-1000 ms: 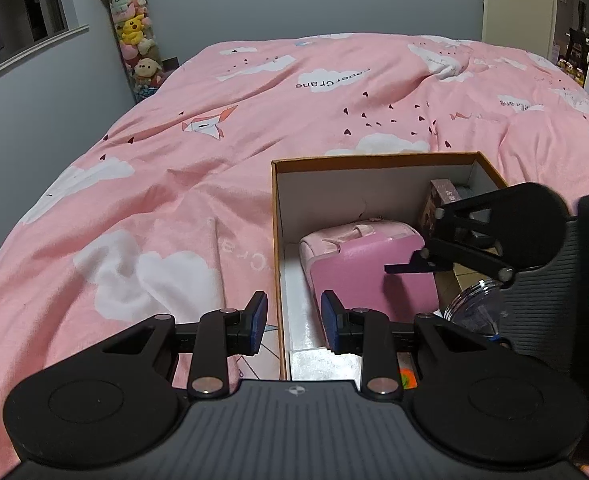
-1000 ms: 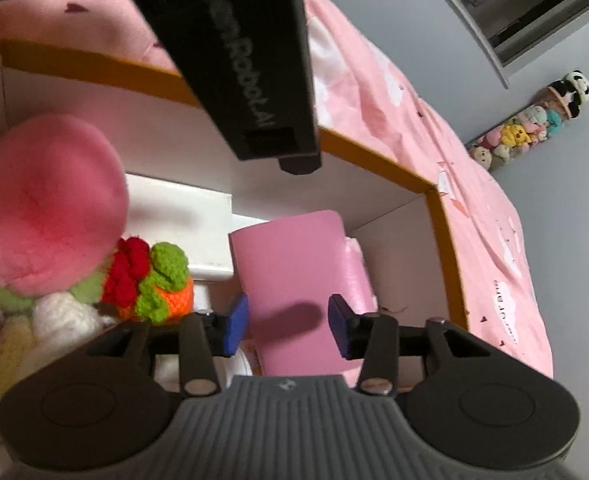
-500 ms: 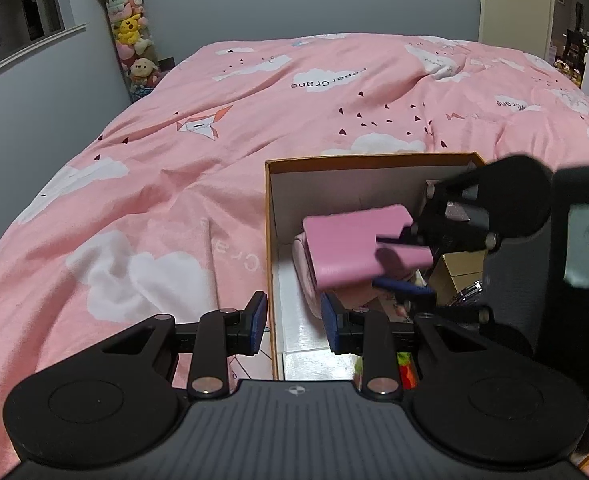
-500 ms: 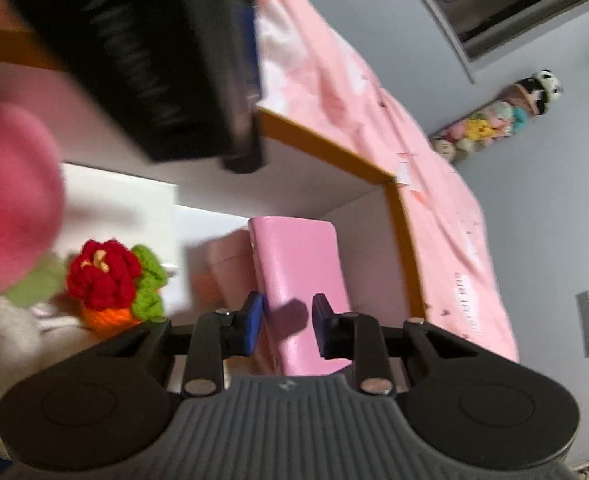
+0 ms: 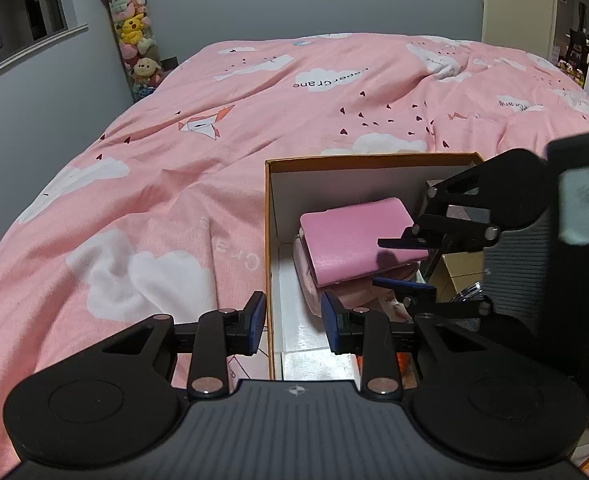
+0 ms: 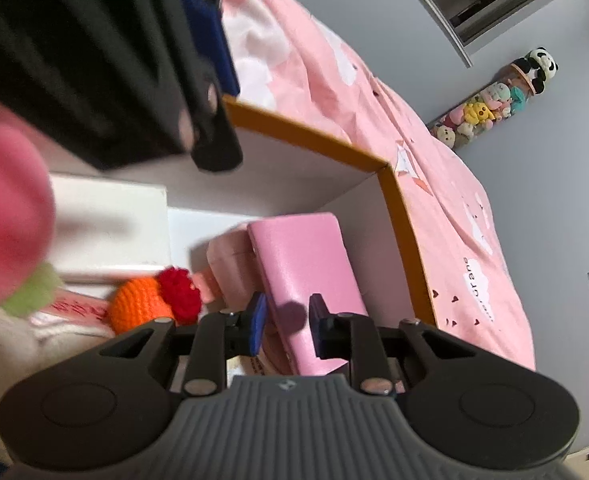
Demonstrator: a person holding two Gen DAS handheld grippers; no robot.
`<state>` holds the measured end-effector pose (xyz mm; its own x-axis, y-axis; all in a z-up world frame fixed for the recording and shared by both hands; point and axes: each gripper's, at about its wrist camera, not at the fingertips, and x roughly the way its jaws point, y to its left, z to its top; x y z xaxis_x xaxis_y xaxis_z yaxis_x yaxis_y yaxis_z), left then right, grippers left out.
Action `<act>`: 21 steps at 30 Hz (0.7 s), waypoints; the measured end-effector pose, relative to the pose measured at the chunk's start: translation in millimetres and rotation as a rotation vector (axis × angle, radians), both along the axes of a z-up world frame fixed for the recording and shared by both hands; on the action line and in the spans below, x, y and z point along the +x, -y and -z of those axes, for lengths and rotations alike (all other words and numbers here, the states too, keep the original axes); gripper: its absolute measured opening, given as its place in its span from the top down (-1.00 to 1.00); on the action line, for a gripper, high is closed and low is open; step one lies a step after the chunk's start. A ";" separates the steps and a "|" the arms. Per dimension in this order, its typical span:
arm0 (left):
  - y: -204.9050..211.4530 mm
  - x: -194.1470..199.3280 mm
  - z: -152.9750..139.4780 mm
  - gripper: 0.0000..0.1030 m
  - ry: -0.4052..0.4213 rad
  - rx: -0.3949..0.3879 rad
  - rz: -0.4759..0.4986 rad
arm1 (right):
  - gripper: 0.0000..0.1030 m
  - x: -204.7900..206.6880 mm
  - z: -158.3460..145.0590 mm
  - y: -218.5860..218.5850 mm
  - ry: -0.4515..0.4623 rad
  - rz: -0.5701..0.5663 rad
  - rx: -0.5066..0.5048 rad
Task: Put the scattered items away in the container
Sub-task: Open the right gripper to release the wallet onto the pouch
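An orange-rimmed cardboard box [image 5: 268, 200] with white inner walls sits on the pink bed. Inside it a pink wallet [image 5: 350, 236] lies tilted on a paler pink pouch [image 5: 306, 276]. My right gripper [image 6: 286, 320] has the wallet [image 6: 306, 264] between its blue pads, and its jaws are closing on the near end. From the left wrist view that gripper [image 5: 398, 264] reaches in from the right, one finger above the wallet and one below. My left gripper [image 5: 292, 320] is open, its pads astride the box's left wall without touching it.
A crocheted orange toy with a red flower [image 6: 150, 304], a pink plush [image 6: 6, 220] and a white carton [image 6: 106, 216] share the box. The pink quilt [image 5: 154, 200] spreads left and beyond. A tube of plush toys [image 5: 134, 40] stands by the grey wall.
My right gripper's jaws have narrowed onto the pink wallet and its near end has come up off the pale pouch. The left gripper has not moved.
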<state>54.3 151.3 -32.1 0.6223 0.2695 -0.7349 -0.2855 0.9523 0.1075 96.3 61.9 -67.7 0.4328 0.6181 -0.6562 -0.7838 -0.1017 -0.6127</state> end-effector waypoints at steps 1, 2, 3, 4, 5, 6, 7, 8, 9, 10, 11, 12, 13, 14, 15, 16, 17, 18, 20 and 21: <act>-0.1 -0.3 -0.5 0.34 0.002 -0.004 -0.003 | 0.51 0.7 -2.9 0.5 -0.009 0.000 0.002; 0.3 -0.9 -1.2 0.34 0.005 -0.007 -0.008 | 0.47 2.9 -2.1 -2.5 -0.012 -0.001 0.002; -0.4 -1.7 -2.3 0.34 0.010 -0.013 -0.012 | 0.44 4.7 -1.4 -3.6 -0.015 0.000 0.002; -0.5 -2.8 -3.5 0.34 0.015 -0.017 -0.015 | 0.41 6.2 -1.6 -3.2 -0.022 0.004 0.004; 0.2 -4.0 -4.8 0.34 0.022 -0.018 -0.018 | 0.41 6.5 -3.9 -1.4 -0.039 0.015 0.006; 0.4 -6.3 -7.1 0.34 0.037 -0.017 -0.017 | 0.41 7.0 -8.0 1.7 -0.067 0.031 0.013; 2.3 -8.2 -9.4 0.34 0.054 -0.012 -0.017 | 0.40 7.8 -12.6 6.2 -0.104 0.053 0.025; 4.1 -10.4 -12.4 0.34 0.073 -0.005 -0.015 | 0.38 8.8 -16.0 10.7 -0.141 0.077 0.041; 6.6 -11.8 -15.2 0.34 0.086 0.004 -0.011 | 0.36 10.2 -20.6 15.7 -0.178 0.104 0.061; 9.4 -12.6 -17.8 0.34 0.094 0.011 -0.003 | 0.29 10.6 -24.5 21.9 -0.213 0.133 0.085; 12.4 -12.9 -19.9 0.34 0.100 0.015 0.006 | 0.26 9.1 -27.9 28.8 -0.242 0.161 0.110; 16.1 -14.1 -22.1 0.34 0.108 0.020 0.019 | 0.24 9.0 -34.6 34.9 -0.274 0.192 0.139; 19.6 -14.9 -24.0 0.34 0.114 0.022 0.026 | 0.18 8.8 -41.1 40.8 -0.304 0.223 0.170; 23.1 -15.7 -25.6 0.33 0.119 0.024 0.034 | 0.13 7.8 -46.7 46.3 -0.328 0.251 0.199; 27.0 -17.2 -27.8 0.33 0.126 0.025 0.041 | 0.12 6.4 -52.8 52.5 -0.353 0.275 0.229; 29.6 -18.6 -29.2 0.33 0.133 0.024 0.044 | 0.10 4.9 -57.8 58.2 -0.373 0.293 0.256; 32.6 -20.6 -31.3 0.33 0.142 0.023 0.048 | 0.04 3.0 -62.0 64.0 -0.391 0.312 0.282; 34.9 -22.1 -32.9 0.32 0.149 0.020 0.050 | 0.00 0.6 -65.6 69.6 -0.404 0.331 0.305; 39.5 -25.9 -36.9 0.27 0.162 0.014 0.053 | -0.05 -4.7 -71.4 80.8 -0.420 0.368 0.349; 41.4 -27.9 -38.7 0.25 0.167 0.011 0.052 | -0.06 -6.9 -73.4 85.6 -0.431 0.387 0.368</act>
<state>26.4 109.9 6.6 0.7485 0.2415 -0.6176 -0.2508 0.9652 0.0735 89.4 -23.7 5.7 0.4148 0.6875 -0.5961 -0.9033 0.3899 -0.1790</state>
